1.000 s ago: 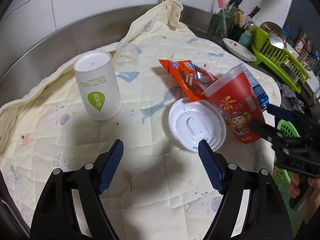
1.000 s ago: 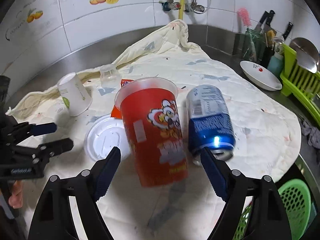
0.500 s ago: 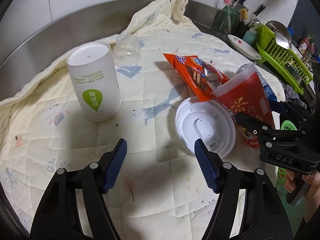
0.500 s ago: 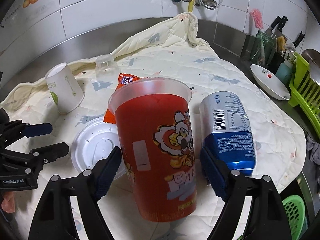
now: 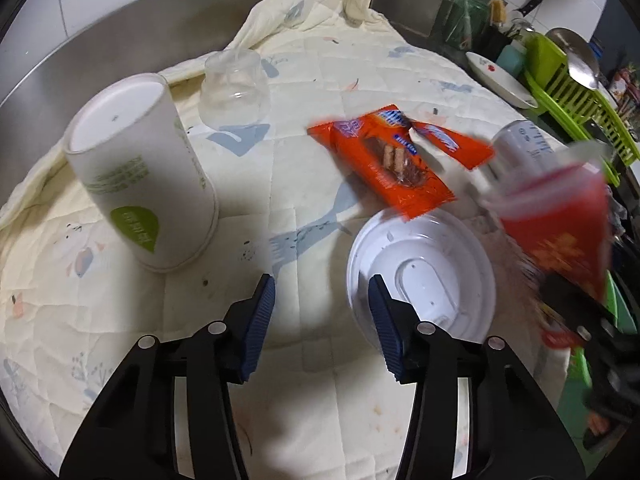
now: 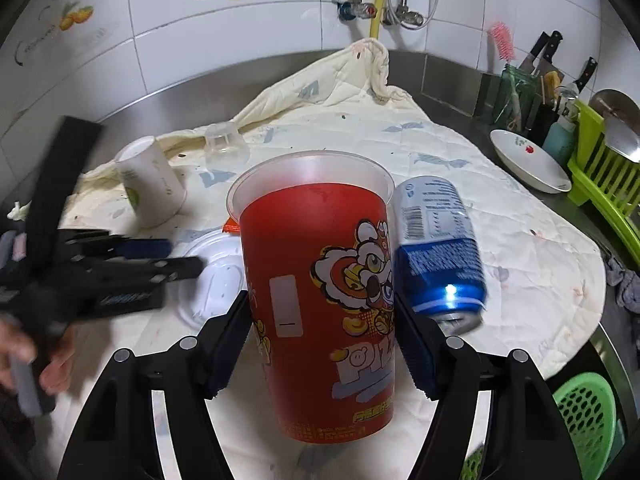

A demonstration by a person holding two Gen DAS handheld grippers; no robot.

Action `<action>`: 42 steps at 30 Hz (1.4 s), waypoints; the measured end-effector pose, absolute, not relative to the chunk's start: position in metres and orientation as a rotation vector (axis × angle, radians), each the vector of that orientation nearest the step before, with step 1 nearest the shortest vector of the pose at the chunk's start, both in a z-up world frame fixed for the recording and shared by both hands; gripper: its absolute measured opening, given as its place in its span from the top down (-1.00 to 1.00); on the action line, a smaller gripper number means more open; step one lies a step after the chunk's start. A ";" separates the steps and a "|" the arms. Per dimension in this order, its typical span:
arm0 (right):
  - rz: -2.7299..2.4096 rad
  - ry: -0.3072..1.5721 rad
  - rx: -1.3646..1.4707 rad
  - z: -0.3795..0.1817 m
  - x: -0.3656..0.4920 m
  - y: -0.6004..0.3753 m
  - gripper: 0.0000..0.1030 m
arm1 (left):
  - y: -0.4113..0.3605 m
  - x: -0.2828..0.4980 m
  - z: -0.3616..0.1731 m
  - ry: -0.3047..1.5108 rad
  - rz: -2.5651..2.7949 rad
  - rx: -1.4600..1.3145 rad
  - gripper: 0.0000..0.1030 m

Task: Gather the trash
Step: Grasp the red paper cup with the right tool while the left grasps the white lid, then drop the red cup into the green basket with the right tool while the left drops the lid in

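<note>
A quilted cloth [image 6: 460, 184] is covering the steel worktop [image 6: 168, 112], probably to keep the litter from sliding, and the trash is lying scattered across it. The red cup [image 6: 320, 292] is standing upright, mouth up, squarely between the jaws of the right gripper [image 6: 322, 344]; those jaws are closing around its lower wall, the pads appearing to be just meeting its sides, though a firm squeeze is not certain. A blue can [image 6: 436, 248] is lying on its side just beside the cup. A white paper cup [image 5: 140, 184] is resting upside down to the left, well apart. The flat white lid [image 5: 424, 276] is lying near the left gripper [image 5: 322, 320], whose jaws are closing with nothing between them; the right-side pad is overlapping the lid's near edge, so it seems to be lining up for the rim. An orange wrapper [image 5: 396, 164] is overlapping the lid's far edge. A small clear cup [image 5: 236, 84] is sitting inverted behind.
</note>
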State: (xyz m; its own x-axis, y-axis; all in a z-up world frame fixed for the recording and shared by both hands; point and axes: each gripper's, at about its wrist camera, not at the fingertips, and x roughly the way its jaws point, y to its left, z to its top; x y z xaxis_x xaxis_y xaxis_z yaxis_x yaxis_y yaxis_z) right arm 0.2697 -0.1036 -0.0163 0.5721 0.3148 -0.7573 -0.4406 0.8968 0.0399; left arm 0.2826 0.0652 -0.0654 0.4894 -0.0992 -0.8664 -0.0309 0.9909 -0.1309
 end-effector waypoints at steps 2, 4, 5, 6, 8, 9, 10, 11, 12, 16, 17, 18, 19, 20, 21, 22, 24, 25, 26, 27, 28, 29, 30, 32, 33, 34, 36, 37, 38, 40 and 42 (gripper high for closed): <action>0.449 0.840 -0.153 -0.011 0.261 -0.110 -0.30 | 0.065 0.285 -0.065 1.055 -0.041 -0.134 0.08; 0.446 0.828 -0.143 -0.007 0.252 -0.118 -0.30 | 0.063 0.287 -0.065 1.055 -0.051 -0.136 0.22; 0.445 0.825 -0.140 -0.005 0.249 -0.121 -0.30 | 0.062 0.287 -0.064 1.056 -0.060 -0.135 0.31; 0.439 0.817 -0.137 -0.002 0.244 -0.125 -0.30 | 0.061 0.287 -0.064 1.055 -0.065 -0.132 0.34; 0.431 0.806 -0.141 0.000 0.238 -0.131 -0.30 | 0.059 0.287 -0.063 1.055 -0.072 -0.131 0.45; 0.424 0.801 -0.143 0.002 0.235 -0.134 -0.30 | 0.058 0.287 -0.063 1.055 -0.074 -0.135 0.48; 0.417 0.798 -0.143 0.003 0.232 -0.137 -0.30 | 0.058 0.287 -0.064 1.057 -0.079 -0.144 0.53; 0.413 0.798 -0.141 0.003 0.230 -0.140 -0.30 | 0.058 0.287 -0.064 1.059 -0.083 -0.149 0.53; 0.405 0.797 -0.137 0.003 0.228 -0.144 -0.30 | 0.058 0.287 -0.063 1.061 -0.083 -0.156 0.53; 0.379 0.798 -0.123 0.002 0.220 -0.159 -0.30 | 0.062 0.285 -0.064 1.077 -0.095 -0.209 0.54; 0.372 0.800 -0.120 0.001 0.218 -0.163 -0.30 | 0.063 0.284 -0.065 1.080 -0.099 -0.224 0.54; 0.366 0.802 -0.117 0.000 0.217 -0.166 -0.30 | 0.064 0.283 -0.066 1.082 -0.102 -0.237 0.54; 0.356 0.804 -0.112 -0.001 0.215 -0.171 -0.30 | 0.064 0.283 -0.066 1.078 -0.102 -0.238 0.54; 0.349 0.805 -0.109 -0.002 0.212 -0.175 -0.30 | 0.063 0.281 -0.066 1.074 -0.103 -0.234 0.57; 0.342 0.807 -0.106 -0.002 0.210 -0.179 -0.30 | 0.062 0.280 -0.066 1.072 -0.107 -0.230 0.64; 0.333 0.808 -0.101 -0.003 0.207 -0.184 -0.30 | 0.061 0.280 -0.067 1.071 -0.114 -0.231 0.81; 0.313 0.812 -0.092 -0.005 0.202 -0.196 -0.30 | 0.060 0.276 -0.066 1.068 -0.123 -0.240 0.84; 0.304 0.814 -0.089 -0.007 0.200 -0.201 -0.30 | 0.059 0.274 -0.065 1.059 -0.125 -0.238 0.85; 0.293 0.817 -0.084 -0.008 0.198 -0.206 -0.30 | 0.058 0.271 -0.064 1.053 -0.126 -0.235 0.85; 0.280 0.819 -0.078 -0.009 0.196 -0.213 -0.30 | 0.056 0.268 -0.062 1.047 -0.129 -0.230 0.86; 0.268 0.822 -0.072 -0.011 0.193 -0.219 -0.30 | 0.056 0.266 -0.061 1.044 -0.132 -0.229 0.87; 0.255 0.825 -0.067 -0.012 0.191 -0.226 -0.30 | 0.055 0.263 -0.060 1.041 -0.136 -0.231 0.87; 0.244 0.827 -0.063 -0.013 0.190 -0.231 -0.30 | 0.054 0.260 -0.058 1.037 -0.141 -0.236 0.88; 0.216 0.836 -0.049 -0.017 0.186 -0.244 -0.30 | 0.052 0.254 -0.053 1.029 -0.152 -0.243 0.91; 0.203 0.838 -0.045 -0.018 0.185 -0.250 -0.30 | 0.051 0.250 -0.050 1.023 -0.159 -0.247 0.91; 0.185 0.842 -0.042 -0.021 0.183 -0.257 -0.30 | 0.050 0.247 -0.048 1.019 -0.165 -0.249 0.92; 0.158 0.849 -0.037 -0.025 0.179 -0.269 -0.30 | 0.046 0.241 -0.043 1.012 -0.178 -0.243 0.92; 0.140 0.857 -0.034 -0.029 0.177 -0.276 -0.30 | 0.044 0.238 -0.041 1.009 -0.185 -0.238 0.92; 0.124 0.862 -0.033 -0.031 0.175 -0.283 -0.30 | 0.042 0.236 -0.039 1.007 -0.192 -0.237 0.93; 0.091 0.871 -0.035 -0.036 0.173 -0.296 -0.30 | 0.038 0.231 -0.035 0.999 -0.208 -0.228 0.93; 0.057 0.880 -0.031 -0.041 0.171 -0.309 -0.30 | 0.034 0.227 -0.030 0.996 -0.235 -0.239 0.93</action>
State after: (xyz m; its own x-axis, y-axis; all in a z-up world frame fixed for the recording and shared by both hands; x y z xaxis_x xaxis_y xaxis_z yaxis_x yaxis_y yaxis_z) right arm 0.1708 -0.3093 -0.0413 0.6360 0.0373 -0.7708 -0.0625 0.9980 -0.0033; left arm 0.2271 0.0337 -0.0296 0.5231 -0.3025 -0.7968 0.0859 0.9488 -0.3038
